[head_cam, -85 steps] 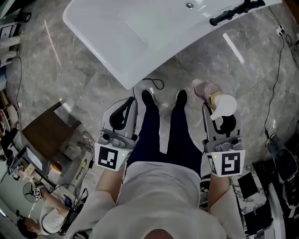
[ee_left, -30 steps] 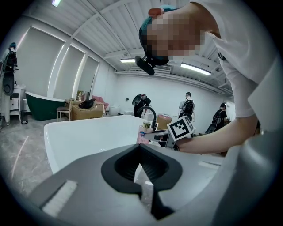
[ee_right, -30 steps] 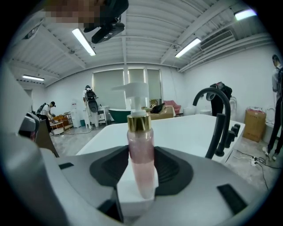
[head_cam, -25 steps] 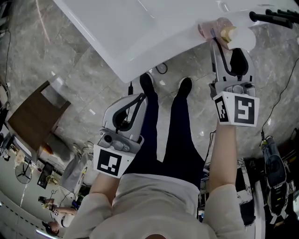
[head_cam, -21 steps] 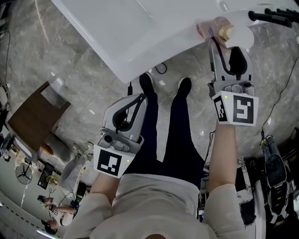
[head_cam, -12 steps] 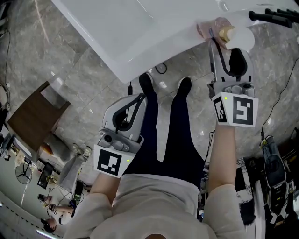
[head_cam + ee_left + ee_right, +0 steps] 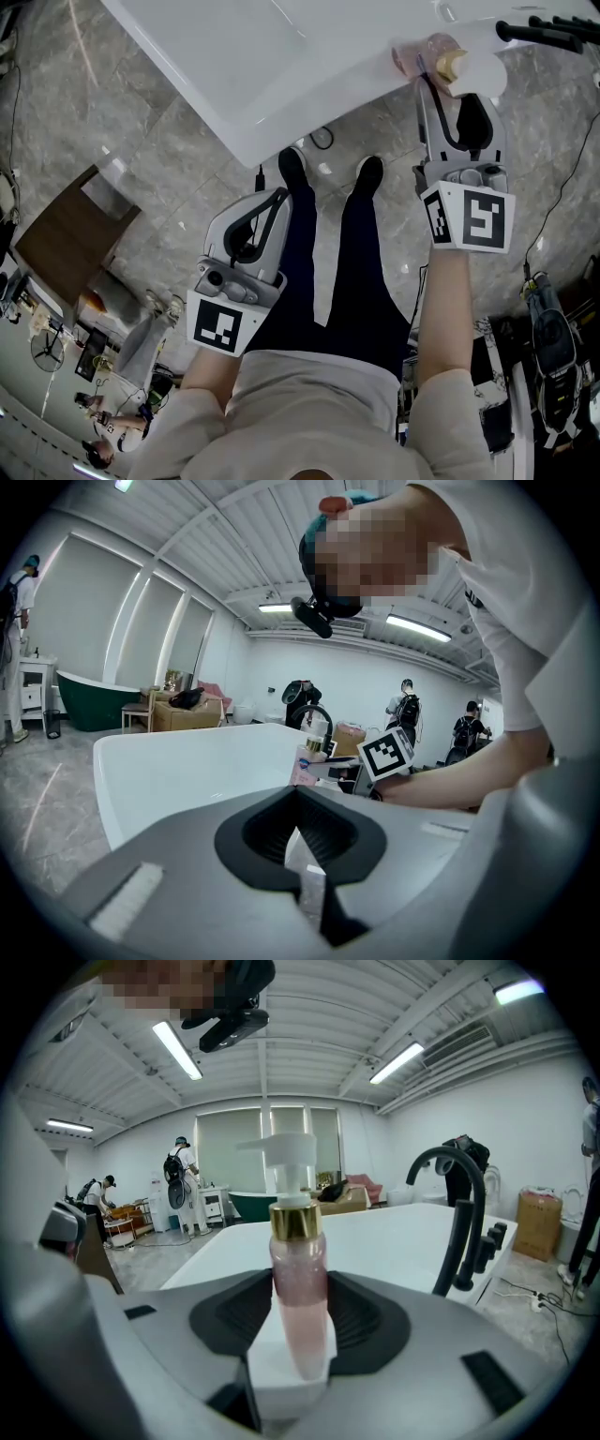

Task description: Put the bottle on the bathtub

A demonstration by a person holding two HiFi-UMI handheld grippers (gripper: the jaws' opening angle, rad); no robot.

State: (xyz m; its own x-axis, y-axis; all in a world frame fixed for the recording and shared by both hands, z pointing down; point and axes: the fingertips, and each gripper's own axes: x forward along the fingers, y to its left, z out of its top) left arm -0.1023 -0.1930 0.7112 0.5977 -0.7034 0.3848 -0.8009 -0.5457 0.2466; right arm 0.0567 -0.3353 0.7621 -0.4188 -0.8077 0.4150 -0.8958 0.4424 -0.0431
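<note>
Between the right gripper jaws, the bottle is pinched upright above the bathtub rim, likely for set-down; left gripper jaws rest pressed together.

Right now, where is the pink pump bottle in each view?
Head view: pump bottle top right, ahead of the right gripper.
Left gripper view: small, near centre, at the bathtub rim.
Right gripper view: dead centre, upright between the jaws.
Shared landmark: the white bathtub.

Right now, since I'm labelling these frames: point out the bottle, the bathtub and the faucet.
bottle (image 7: 298,1297), right gripper view, pink body.
bathtub (image 7: 281,66), head view, bare white surface.
faucet (image 7: 461,1241), right gripper view, black upright pipe.
</note>
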